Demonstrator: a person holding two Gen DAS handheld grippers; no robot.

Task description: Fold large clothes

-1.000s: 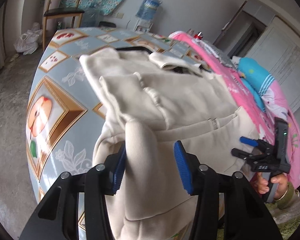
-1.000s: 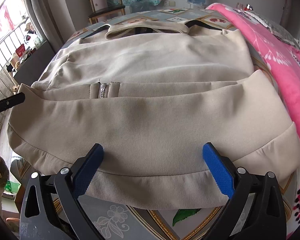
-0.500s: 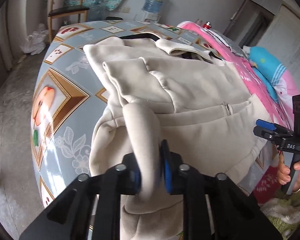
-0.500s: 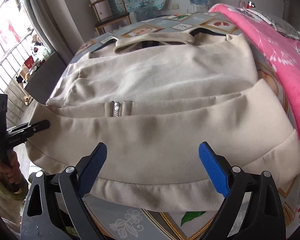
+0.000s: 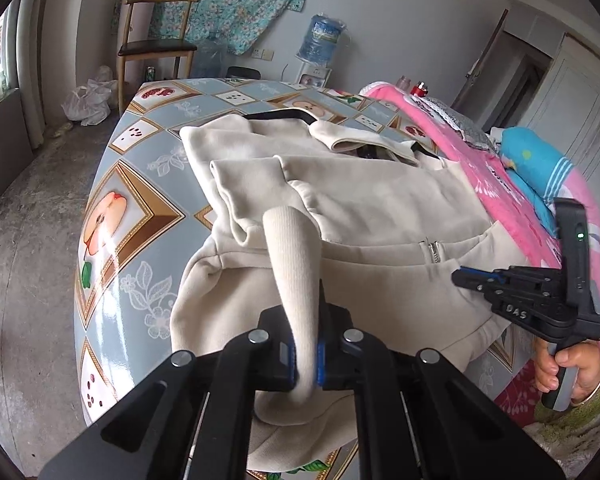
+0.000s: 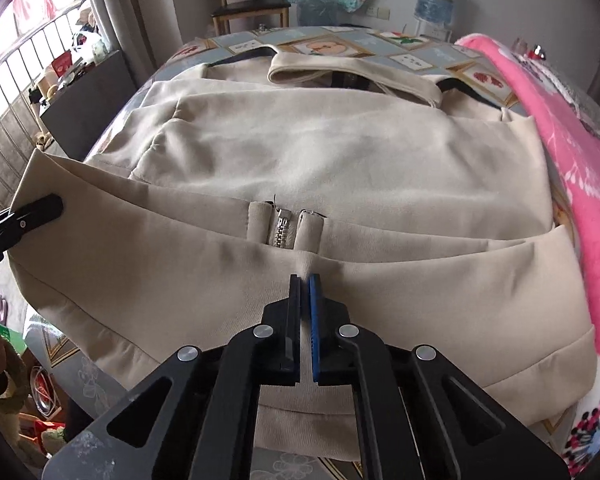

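Left wrist view: cream zip jacket (image 5: 364,216) spread across the patterned tabletop (image 5: 148,184), its lower part hanging over the near edge; left gripper (image 5: 306,356) with fingers clamped on a ribbed band of that jacket near the near edge, the band rising in a loop from between the blue pads. Toward the right side of the tabletop, right gripper (image 5: 476,280) held in a hand (image 5: 568,368), fingers together over the jacket's hem area; pink blanket (image 5: 512,200) along the far right edge, a wooden chair (image 5: 156,48) and water bottle (image 5: 324,36) beyond the far edge. Right wrist view: same jacket (image 6: 340,152) filling the tabletop, zipper end (image 6: 281,230) at its middle; right gripper (image 6: 305,284) closed on a pinched ridge of fabric just below the zipper; left gripper (image 6: 36,210) at the jacket's left corner, lifting that corner slightly.
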